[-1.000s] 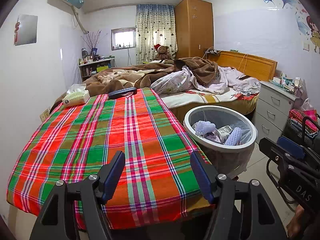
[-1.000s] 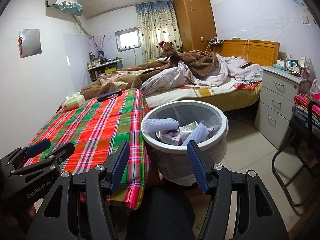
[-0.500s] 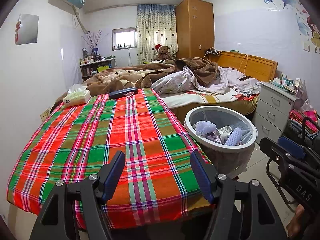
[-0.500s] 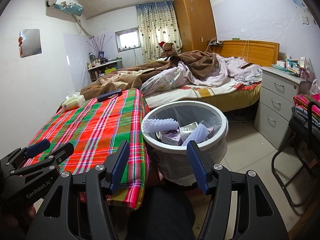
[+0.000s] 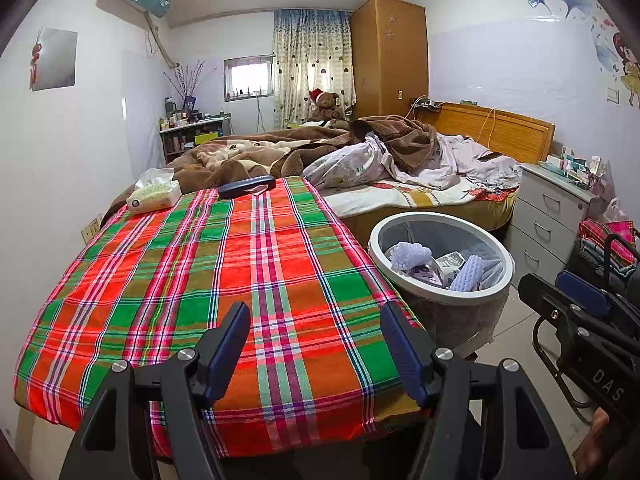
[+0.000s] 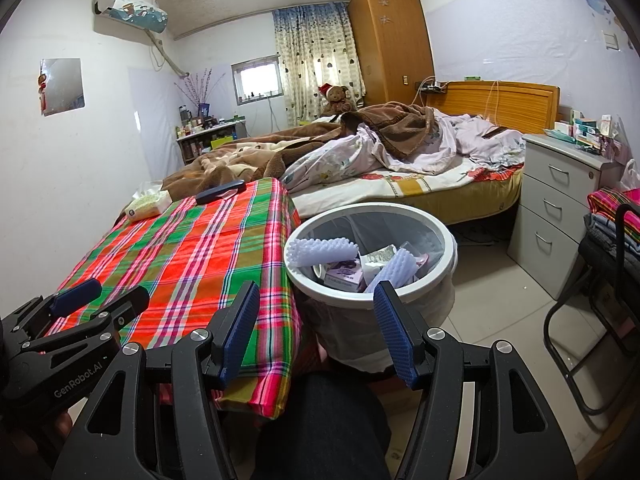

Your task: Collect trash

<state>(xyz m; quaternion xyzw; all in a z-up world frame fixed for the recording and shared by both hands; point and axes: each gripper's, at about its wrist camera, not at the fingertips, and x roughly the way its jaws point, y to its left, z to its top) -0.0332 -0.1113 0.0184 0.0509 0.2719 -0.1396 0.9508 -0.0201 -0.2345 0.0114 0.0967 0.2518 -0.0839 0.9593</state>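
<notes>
Both grippers hang idle in front of the person. The left gripper (image 5: 314, 344), at the bottom centre of its own view, has its jaws apart with nothing between them, only the plaid cloth of the tabletop (image 5: 168, 276) beneath. The right gripper (image 6: 316, 328), at the bottom centre of its view, is likewise released and empty, pointing toward the white trash bin (image 6: 451, 256) that stands on the floor just beside the tabletop's right edge.

The trash itself sits inside that bin: two ridged pale foam pieces (image 6: 324, 251), a small purple box (image 6: 344, 276) and some crumpled packaging, all lying below or at the rim. The plaid cloth looks bare across its near and middle parts. At its far end, in the upper left of the right view, rest a tissue pack (image 6: 147, 205) and a dark flat case (image 6: 220, 191) with a pale scrap peeking from under it.

My reading is that the collecting is at or near its end, with the hands resting between moves. If anything is left, it would be that scrap at the far end; I cannot tell whether it is trash. Reaching it calls for a long stretch over the cloth with the left gripper and a narrow pinch that leaves the case alone.
</notes>
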